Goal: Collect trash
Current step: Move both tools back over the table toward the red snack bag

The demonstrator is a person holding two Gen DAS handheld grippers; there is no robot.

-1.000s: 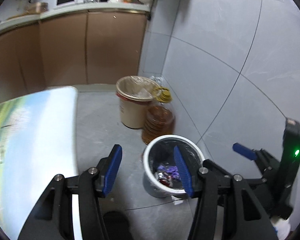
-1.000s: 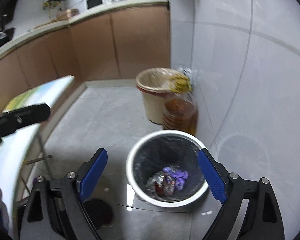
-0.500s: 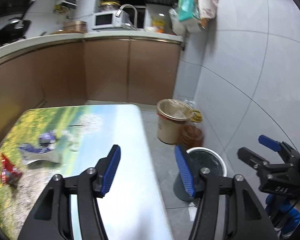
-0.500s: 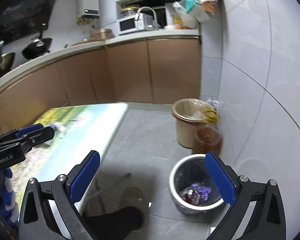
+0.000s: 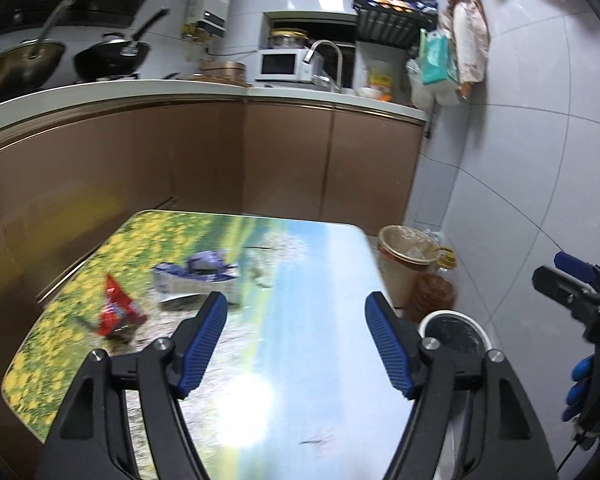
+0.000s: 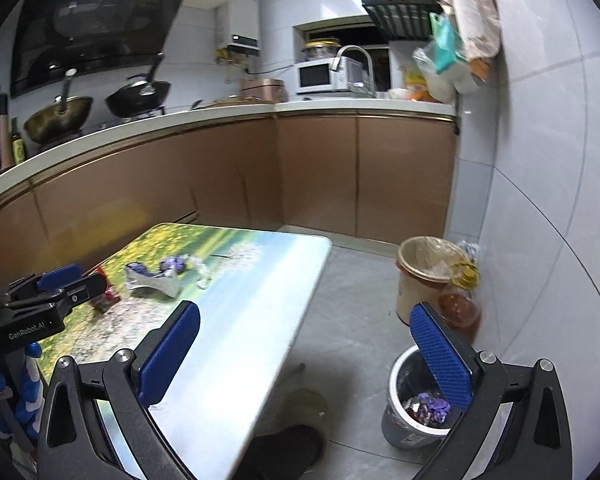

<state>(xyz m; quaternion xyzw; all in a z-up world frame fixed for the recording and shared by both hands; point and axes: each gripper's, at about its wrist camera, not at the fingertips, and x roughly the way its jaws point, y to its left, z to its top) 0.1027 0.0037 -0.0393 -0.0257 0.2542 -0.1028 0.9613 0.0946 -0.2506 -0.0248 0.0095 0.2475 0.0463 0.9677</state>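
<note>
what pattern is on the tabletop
A printed landscape: yellow flowers on green, fading to blue sky, on the tabletop. Clearest in the left wrist view.

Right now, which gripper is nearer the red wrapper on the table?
Left. The left gripper hangs open over the table, with the red wrapper just ahead to its left. The right gripper sits out past the table's right edge, by the white bin.

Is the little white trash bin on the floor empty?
No. The white bin already has crumpled purple and red wrappers at the bottom of its black liner.
</note>
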